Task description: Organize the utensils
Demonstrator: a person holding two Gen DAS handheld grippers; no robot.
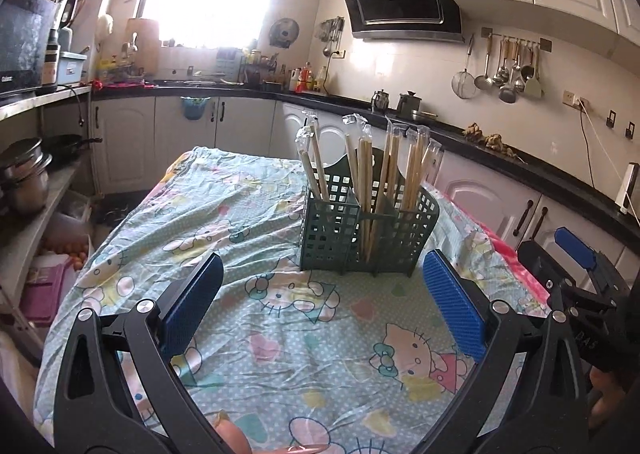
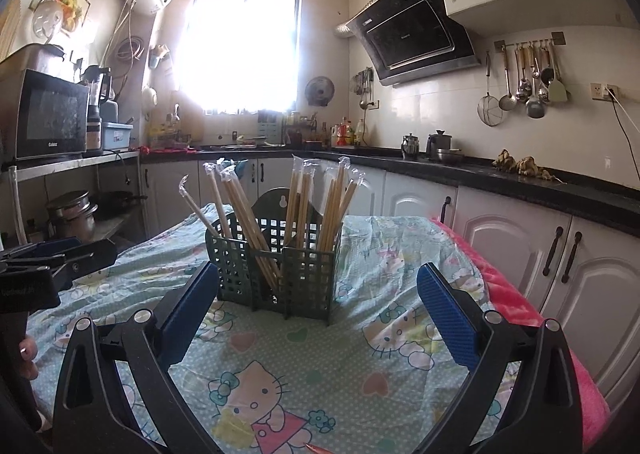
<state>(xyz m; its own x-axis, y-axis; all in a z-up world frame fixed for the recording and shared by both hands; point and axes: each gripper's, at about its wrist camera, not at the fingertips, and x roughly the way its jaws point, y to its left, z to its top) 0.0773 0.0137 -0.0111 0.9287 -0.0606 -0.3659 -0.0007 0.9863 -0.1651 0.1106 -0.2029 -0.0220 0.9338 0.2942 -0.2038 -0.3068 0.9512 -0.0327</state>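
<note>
Green caddy point(image 2: 276, 258) stands upright mid-table on the cartoon cloth point(image 2: 304, 382), wrapped chopsticks point(image 2: 304, 198) leaning in all its compartments. Left gripper point(image 1: 320, 306) and right gripper point(image 2: 316, 310) both hang short of it, fingers spread wide, empty. No loose utensils visible. Judgement: sorting looks nearly done. To tidy further, approach from above and pinch one wrapper high, so the light caddy doesn't tip.

You see the green lattice utensil holder point(image 1: 362, 230) standing upright on the cloth-covered table point(image 1: 240, 222), its compartments filled with plastic-wrapped wooden chopsticks point(image 1: 366, 182) leaning at varied angles, tips upward.
</note>
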